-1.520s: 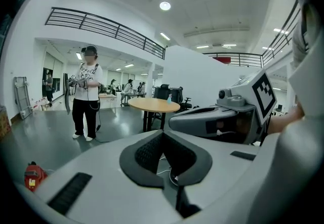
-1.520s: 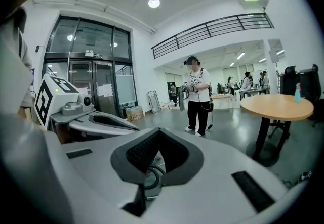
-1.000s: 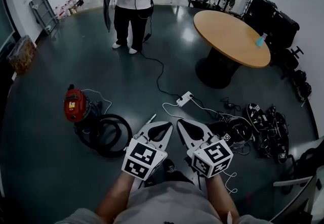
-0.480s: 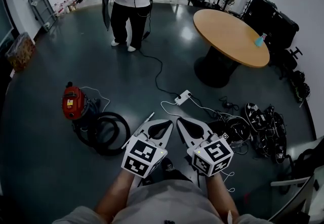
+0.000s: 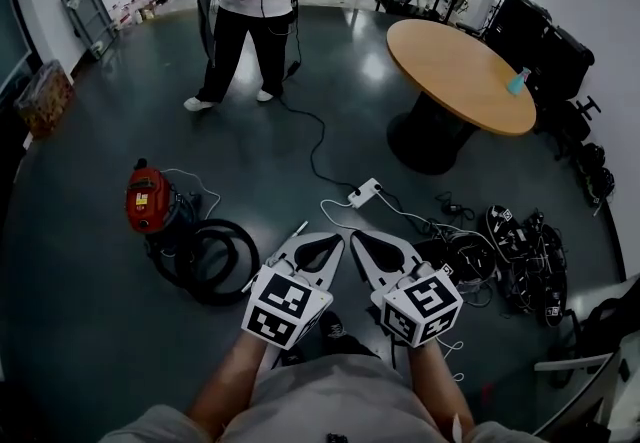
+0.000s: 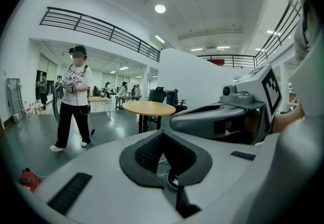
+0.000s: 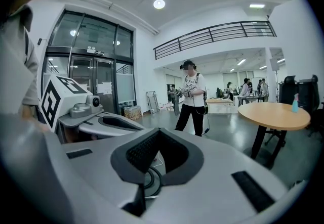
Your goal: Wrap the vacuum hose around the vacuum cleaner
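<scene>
Bystander (image 5: 245, 11) stepped left — 2 claws (image 5: 325, 241) (image 5: 366, 237) closed, 1 vacuum (image 5: 148, 199).

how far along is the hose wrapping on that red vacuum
Done: nothing that shows. The black hose lies in loose loops on the floor beside the red vacuum cleaner, not around it.
In hand: nothing. The left gripper and right gripper are both shut, empty and well short of the vacuum.
Left: the whole job, reaching the hose, picking it up and winding it around the body.

Left gripper (image 6: 162, 135) fingers together; round table (image 6: 149, 108), standing person (image 6: 75, 100) beyond.
</scene>
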Motion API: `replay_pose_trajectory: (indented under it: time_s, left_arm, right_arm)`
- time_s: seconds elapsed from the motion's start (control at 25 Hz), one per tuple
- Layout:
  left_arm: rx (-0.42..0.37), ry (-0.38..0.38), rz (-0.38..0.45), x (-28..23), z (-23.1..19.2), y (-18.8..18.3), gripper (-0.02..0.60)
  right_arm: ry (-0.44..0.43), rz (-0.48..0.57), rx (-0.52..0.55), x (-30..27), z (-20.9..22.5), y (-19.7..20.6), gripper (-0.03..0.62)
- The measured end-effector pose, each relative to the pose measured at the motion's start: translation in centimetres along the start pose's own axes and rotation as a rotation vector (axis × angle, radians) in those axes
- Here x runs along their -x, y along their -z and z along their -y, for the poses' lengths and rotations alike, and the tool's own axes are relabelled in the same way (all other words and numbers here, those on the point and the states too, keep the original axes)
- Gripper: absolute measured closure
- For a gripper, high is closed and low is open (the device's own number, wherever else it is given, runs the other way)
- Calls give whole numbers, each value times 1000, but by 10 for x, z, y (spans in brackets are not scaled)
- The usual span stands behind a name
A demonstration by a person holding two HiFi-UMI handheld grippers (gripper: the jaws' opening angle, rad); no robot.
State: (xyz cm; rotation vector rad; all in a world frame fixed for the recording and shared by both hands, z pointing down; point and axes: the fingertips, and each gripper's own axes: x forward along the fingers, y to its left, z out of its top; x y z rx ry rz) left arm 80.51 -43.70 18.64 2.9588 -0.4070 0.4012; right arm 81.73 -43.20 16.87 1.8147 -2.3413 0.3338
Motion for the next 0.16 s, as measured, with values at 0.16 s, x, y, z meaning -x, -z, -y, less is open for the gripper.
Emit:
replay_pose_trajectory:
  time_s: [0.16]
  left_arm:
    - [2, 4, 13, 2, 0, 0, 575]
  right_arm:
    - [-4, -9, 5, -2, -3, 3, 588]
